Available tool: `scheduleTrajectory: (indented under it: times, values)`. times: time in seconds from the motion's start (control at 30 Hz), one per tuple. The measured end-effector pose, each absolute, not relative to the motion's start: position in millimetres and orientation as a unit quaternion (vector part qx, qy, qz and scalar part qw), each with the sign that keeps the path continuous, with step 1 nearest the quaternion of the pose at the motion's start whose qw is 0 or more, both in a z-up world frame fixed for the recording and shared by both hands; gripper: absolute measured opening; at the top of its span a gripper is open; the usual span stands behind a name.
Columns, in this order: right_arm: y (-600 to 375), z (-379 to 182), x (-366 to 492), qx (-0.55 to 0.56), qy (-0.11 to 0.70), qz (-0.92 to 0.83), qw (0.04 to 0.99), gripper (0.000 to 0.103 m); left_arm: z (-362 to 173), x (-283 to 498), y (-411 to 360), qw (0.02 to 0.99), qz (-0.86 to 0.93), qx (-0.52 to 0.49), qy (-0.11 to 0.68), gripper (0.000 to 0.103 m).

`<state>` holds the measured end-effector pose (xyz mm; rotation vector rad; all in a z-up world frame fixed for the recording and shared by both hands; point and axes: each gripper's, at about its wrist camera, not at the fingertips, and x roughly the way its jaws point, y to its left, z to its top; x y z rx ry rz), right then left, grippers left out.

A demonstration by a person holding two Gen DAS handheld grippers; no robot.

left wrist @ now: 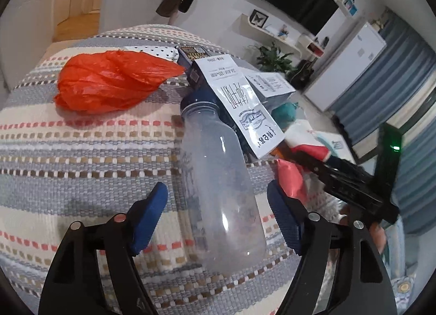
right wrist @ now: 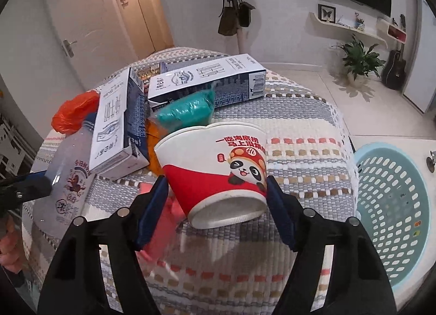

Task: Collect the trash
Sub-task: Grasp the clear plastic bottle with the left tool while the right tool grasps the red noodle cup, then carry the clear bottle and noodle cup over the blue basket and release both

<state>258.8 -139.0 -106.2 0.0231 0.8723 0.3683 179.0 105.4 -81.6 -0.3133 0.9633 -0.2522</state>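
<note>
Both grippers gape: centre your left gripper on the lying plastic bottle, your right gripper on the tipped paper bowl, then close squarely before lifting toward the basket.

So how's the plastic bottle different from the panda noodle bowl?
The bottle is cloudy see-through plastic; the bowl is opaque red-and-white paper. The bottle is tall and narrow with a dark cap; the bowl is wide, flaring and uncapped. The bottle sits between the left hand-held gripper's fingers, the bowl between the right one's. Both lie tipped over on the striped cloth.
</note>
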Motion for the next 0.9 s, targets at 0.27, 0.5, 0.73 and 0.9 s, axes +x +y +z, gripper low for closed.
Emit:
scheduleTrajectory:
  times: [0.27,0.5,0.73,0.9]
  values:
    - [-157,-89,238,0.036,0.396,0.185,0.899,0.068,-92,203,80,0.869,-0.074,-0.086,0.481,0.051]
    - [-177,-59,214,0.056,0.355,0.189,0.914,0.068,-67,172,86,0.893,-0.101,-0.125,0.42,0.047]
    - [-200,-27,196,0.07,0.307,0.177,0.932,0.068,-27,151,65,0.914,-0.149,-0.125,0.357,0.047]
    - [-228,-13,189,0.08,0.283,0.151,0.944,0.068,-3,164,25,0.914,-0.192,-0.113,0.34,0.047]
